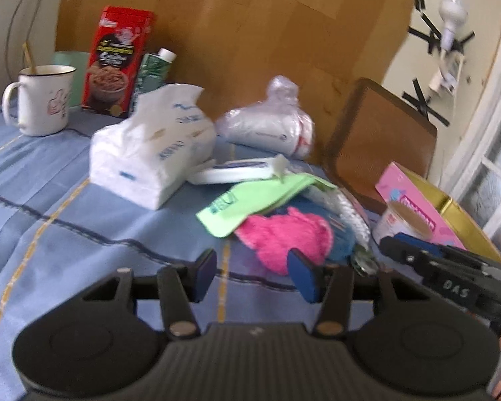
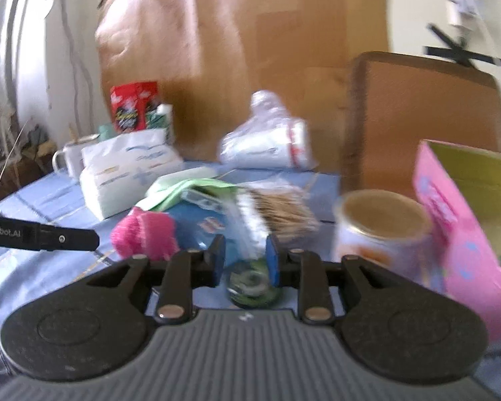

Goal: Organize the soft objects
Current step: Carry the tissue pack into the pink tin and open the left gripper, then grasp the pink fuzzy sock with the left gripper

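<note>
A pink fluffy cloth [image 1: 284, 237] lies on the blue tablecloth [image 1: 66, 200], partly under a green cloth [image 1: 250, 200]. A white tissue pack [image 1: 150, 147] and a plastic-wrapped white roll [image 1: 267, 127] lie behind them. My left gripper [image 1: 254, 275] is open and empty, just short of the pink cloth. My right gripper [image 2: 245, 262] has its jaws around a clear packet of cotton swabs [image 2: 270, 214] with a green end; the view is blurred. The pink cloth [image 2: 143, 234] shows to its left.
A white mug [image 1: 38, 100], a red cereal box [image 1: 117, 60] and a green carton [image 1: 152, 73] stand at the back left. A small tub [image 2: 380, 230] and a pink and yellow box [image 2: 464, 207] stand at the right. A brown chair back [image 1: 380, 143] rises behind.
</note>
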Tool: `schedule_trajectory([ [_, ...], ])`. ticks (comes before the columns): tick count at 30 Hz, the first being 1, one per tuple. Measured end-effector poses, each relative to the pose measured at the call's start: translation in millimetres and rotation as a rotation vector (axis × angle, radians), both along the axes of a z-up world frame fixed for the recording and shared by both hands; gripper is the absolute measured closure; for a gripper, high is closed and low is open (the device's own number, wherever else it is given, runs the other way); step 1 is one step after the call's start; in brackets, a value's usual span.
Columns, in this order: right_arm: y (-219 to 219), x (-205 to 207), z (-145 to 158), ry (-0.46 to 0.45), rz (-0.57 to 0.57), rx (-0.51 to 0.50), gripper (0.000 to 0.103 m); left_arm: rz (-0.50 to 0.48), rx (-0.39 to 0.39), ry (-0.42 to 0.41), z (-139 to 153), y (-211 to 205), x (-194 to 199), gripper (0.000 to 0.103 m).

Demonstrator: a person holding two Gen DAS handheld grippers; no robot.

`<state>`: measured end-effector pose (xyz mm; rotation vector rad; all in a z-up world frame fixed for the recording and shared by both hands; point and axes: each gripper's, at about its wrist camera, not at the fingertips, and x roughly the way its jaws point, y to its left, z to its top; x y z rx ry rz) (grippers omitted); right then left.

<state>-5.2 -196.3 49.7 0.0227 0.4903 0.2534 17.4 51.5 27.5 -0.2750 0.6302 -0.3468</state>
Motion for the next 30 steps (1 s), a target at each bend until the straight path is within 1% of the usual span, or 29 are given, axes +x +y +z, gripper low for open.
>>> schedule_trajectory([
  [1,9,2,0,-0.006,0.016,-0.027,0.067,0.005,-0.008,-0.004,0,4,0,0.056],
  [4,25,10,2,-0.009,0.043,-0.078,0.066,0.016,-0.022,-0.008,-2,16,-2,0.056],
  [6,32,13,8,-0.007,0.069,-0.051,0.066,0.024,-0.034,-0.009,-3,23,-6,0.056],
  [7,34,13,11,-0.006,0.089,-0.030,0.064,0.028,-0.041,-0.010,-4,27,-7,0.056],
  [8,37,12,13,-0.004,0.120,-0.007,0.060,0.032,-0.049,-0.010,-4,31,-8,0.056],
  [10,47,13,13,0.007,0.159,0.003,0.043,0.036,-0.061,-0.004,-5,37,-9,0.056],
  [11,52,15,10,0.019,0.161,-0.004,0.040,0.037,-0.068,0.000,-6,39,-9,0.056],
  [12,59,19,7,0.031,0.161,-0.013,0.039,0.037,-0.075,0.005,-7,41,-9,0.056],
  [14,65,26,0,0.070,0.167,-0.017,0.041,0.036,-0.091,0.013,-7,45,-9,0.056],
  [15,64,27,-4,0.095,0.186,0.008,0.054,0.035,-0.096,0.015,-7,46,-10,0.056],
  [16,63,23,-4,0.107,0.204,0.040,0.058,0.032,-0.102,0.015,-6,47,-10,0.055],
  [18,61,11,-1,0.079,0.206,0.031,0.063,0.024,-0.112,0.014,-4,47,-11,0.052],
  [19,59,4,1,0.061,0.209,0.026,0.064,0.010,-0.120,0.012,-3,46,-12,0.049],
  [21,53,-15,4,0.026,0.223,0.034,0.064,-0.032,-0.140,0.019,-2,39,-12,0.040],
  [23,49,-28,4,0.007,0.236,0.021,0.064,-0.090,-0.165,0.032,-2,29,-12,0.023],
  [24,48,-35,3,0.005,0.242,0.011,0.064,-0.126,-0.177,0.041,-3,23,-12,0.020],
  [25,46,-42,1,0.011,0.245,0.003,0.064,-0.160,-0.187,0.049,-4,18,-12,0.014],
  [26,44,-49,-3,0.022,0.247,0.000,0.064,-0.193,-0.197,0.060,-5,12,-12,0.011],
  [27,42,-54,-7,0.029,0.246,0.001,0.064,-0.218,-0.203,0.070,-6,7,-12,0.011],
  [30,41,-60,-16,0.051,0.254,-0.004,0.062,-0.266,-0.202,0.121,-11,-11,-7,0.012],
])
